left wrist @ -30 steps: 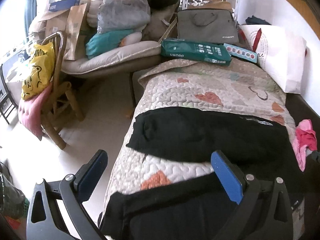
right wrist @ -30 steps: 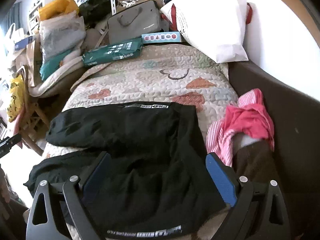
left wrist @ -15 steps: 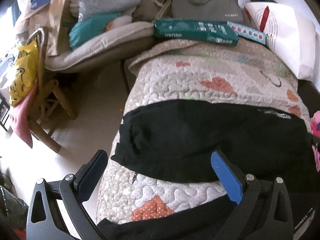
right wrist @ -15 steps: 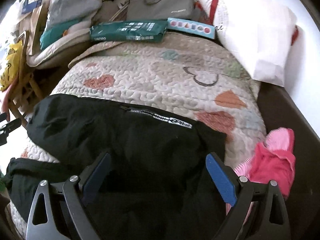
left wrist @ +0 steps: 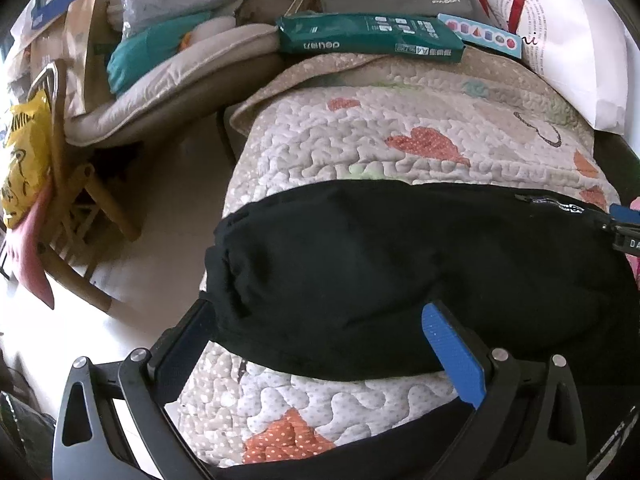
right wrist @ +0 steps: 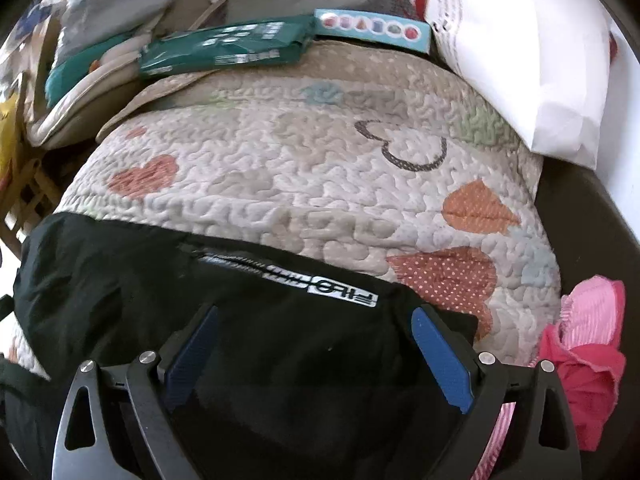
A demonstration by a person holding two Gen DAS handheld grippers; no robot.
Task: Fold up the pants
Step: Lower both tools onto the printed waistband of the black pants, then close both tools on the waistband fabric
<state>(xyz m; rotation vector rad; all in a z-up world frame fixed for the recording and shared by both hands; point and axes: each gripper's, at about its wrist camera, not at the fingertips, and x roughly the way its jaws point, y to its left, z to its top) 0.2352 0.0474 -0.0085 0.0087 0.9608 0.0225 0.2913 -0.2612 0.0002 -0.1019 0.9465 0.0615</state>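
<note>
You are looking along both tools at a pair of black pants (left wrist: 380, 264) spread on a quilted bedspread (left wrist: 400, 120) patterned with hearts. The pants lie across the bed, their long axis running side to side in both views. One leg stretches out toward your left, and its gathered cuff (left wrist: 224, 256) sits at the quilt's left edge, above the floor. The wider part, marked by a white printed logo (right wrist: 320, 284), lies toward your right, near a pink and red garment (right wrist: 584, 360) bunched at the bed's edge.

The left gripper (left wrist: 316, 344) has its blue-padded fingers spread apart, empty, straddling the near edge of the far leg close to the cuff. Its left finger seems to touch the cloth, though contact is hard to confirm. The right gripper (right wrist: 312, 344) is likewise spread wide over the black fabric just below the logo, clamped on nothing.

By the look of it, folding has barely begun. A second band of black cloth (left wrist: 400, 444) lies nearer you, with bare quilt showing between it and the far leg, so the legs are not yet stacked. Bringing the legs together and folding lengthwise both appear to remain.

A green box (left wrist: 368, 38) and a white pillow (right wrist: 520, 64) sit at the far end.
</note>
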